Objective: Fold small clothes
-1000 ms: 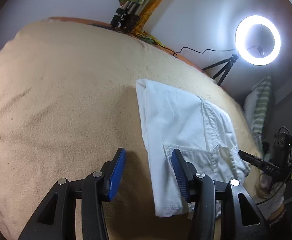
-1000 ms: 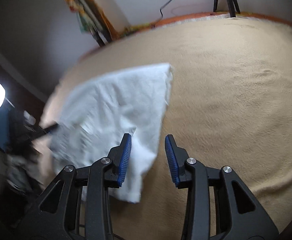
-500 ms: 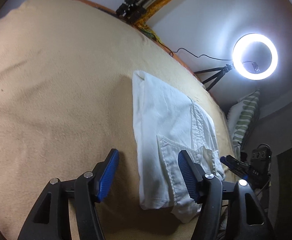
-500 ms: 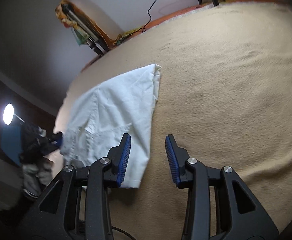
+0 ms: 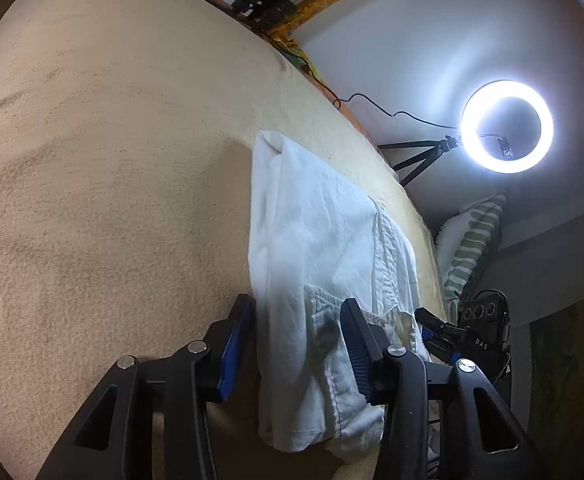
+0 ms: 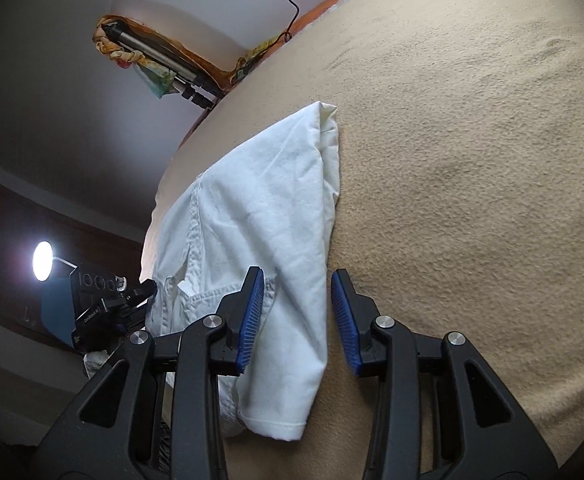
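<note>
Left wrist camera sits low over the tan blanket (image 5: 91, 200), looking along its fingers up the folded white shorts (image 5: 320, 240) toward the far edge, where the ring light (image 5: 506, 126) glows at upper right. Right wrist camera is just as low and close, facing the same shorts (image 6: 251, 208) from the opposite side, blanket (image 6: 472, 160) spreading right. Both views share the shorts, the blanket's far edge and the folded tripod (image 6: 159, 58) against the wall.

We see the left gripper (image 5: 298, 338) with jaws spread wide, blue pads facing each other — nothing pinched between them. Our right gripper (image 6: 298, 318) likewise stands parted, both fingers pointing forward, nothing clamped
</note>
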A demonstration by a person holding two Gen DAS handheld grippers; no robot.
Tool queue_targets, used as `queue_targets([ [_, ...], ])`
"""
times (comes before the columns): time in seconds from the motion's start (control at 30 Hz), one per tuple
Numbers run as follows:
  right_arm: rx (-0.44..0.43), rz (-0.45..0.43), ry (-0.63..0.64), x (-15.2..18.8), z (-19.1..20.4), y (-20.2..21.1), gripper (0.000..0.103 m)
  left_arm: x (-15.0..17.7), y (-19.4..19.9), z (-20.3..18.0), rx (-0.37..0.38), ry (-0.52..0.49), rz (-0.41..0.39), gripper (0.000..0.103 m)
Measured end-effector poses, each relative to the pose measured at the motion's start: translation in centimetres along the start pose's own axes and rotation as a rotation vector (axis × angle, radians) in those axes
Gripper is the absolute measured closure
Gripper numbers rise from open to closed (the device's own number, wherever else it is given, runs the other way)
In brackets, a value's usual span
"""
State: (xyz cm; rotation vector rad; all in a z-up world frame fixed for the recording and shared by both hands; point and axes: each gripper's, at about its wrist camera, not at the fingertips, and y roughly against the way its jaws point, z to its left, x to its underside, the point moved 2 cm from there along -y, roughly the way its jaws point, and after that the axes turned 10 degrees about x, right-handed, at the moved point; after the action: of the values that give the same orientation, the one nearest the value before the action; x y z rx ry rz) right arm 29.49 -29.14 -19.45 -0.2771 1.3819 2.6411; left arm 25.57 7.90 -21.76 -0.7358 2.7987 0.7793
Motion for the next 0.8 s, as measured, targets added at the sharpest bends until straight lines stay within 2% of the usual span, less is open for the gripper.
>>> queue_targets([
  [0.13,0.007,-0.003,0.014,-0.1,0.8,-0.5,0.067,-0.1,-0.8,-0.4,-0.005,-0.015,0.012,0.065],
  [0.23,0.023,-0.007,0.026,-0.1,1.2,-0.6,0.075,0.0,-0.9,-0.7,-0.036,-0.039,0.008,0.069],
  [0.37,0.055,-0.026,0.071,0.1,2.2,-0.4,0.087,0.4,-1.0,-1.6,-0.076,-0.103,-0.002,0.081],
  [0.5,0.106,-0.054,0.130,0.4,3.5,-0.1,0.090,1.0,-1.0,-3.3,-0.144,-0.201,-0.013,0.086],
  [0.8,0.202,-0.125,0.246,1.0,6.5,1.5,0.092,2.2,-0.8,-7.5,-0.222,-0.378,-0.045,0.091],
])
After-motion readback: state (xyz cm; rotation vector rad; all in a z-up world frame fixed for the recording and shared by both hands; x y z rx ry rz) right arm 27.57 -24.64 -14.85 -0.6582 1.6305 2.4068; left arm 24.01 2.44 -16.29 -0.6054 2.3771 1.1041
